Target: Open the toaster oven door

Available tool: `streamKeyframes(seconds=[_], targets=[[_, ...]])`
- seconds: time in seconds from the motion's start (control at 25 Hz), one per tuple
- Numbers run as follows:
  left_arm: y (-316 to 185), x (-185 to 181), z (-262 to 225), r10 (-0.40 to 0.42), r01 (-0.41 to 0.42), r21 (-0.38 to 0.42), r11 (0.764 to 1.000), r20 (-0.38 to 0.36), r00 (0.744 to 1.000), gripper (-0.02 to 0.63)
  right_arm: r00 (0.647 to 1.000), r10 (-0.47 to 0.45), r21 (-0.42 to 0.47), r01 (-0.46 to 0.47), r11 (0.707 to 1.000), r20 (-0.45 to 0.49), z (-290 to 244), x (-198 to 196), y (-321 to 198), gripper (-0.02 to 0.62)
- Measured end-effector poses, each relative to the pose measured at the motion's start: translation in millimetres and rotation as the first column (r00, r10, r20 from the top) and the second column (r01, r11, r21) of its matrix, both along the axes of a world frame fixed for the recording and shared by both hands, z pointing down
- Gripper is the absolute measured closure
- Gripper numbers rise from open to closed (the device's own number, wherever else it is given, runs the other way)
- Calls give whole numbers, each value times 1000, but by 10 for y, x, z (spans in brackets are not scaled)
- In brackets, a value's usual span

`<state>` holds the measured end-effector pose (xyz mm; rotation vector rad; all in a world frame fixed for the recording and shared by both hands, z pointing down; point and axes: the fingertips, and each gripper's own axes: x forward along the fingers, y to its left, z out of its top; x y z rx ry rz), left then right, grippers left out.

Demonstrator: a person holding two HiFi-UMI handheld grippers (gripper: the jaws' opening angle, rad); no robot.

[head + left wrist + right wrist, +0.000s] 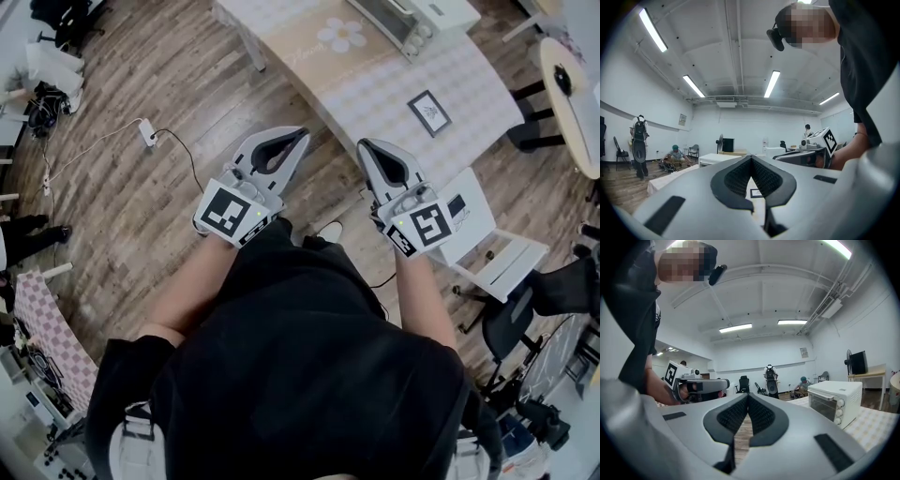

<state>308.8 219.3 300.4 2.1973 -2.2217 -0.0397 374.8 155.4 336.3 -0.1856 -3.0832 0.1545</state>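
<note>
While the left gripper (298,136) and right gripper (366,146) sit pinched together on nothing, well short of the toaster oven (834,401) on the table (375,89) ahead, reaching in without spreading a pair could just bump its handle (819,393), not catch it

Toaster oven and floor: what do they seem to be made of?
Toaster oven: probably white painted sheet metal, matte, with a darker, see-through, glass-like door pane. Floor: wood or wood-look laminate, judging by grain and plank seams; I cannot tell which.
</note>
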Motion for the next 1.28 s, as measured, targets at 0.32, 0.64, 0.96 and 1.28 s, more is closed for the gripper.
streamKeyframes(seconds=[0.32, 0.64, 0.96, 1.28], targets=[[18, -795, 87, 45, -45, 23, 999, -9, 999, 594, 999, 23, 27, -22, 999, -40, 114, -731, 185, 577], [124, -1913, 210, 198, -198, -26, 980, -16, 980, 594, 981, 188, 13, -188, 982, -47, 141, -1965, 326, 577], [45, -2673, 137, 291, -290, 12, 957, -21, 957, 594, 957, 275, -1, -276, 961, -98, 259, -2668, 446, 577], [-465, -2940, 279, 348, -348, 3, 937, -61, 936, 594, 934, 344, -13, -347, 938, -99, 331, -2918, -91, 577]])
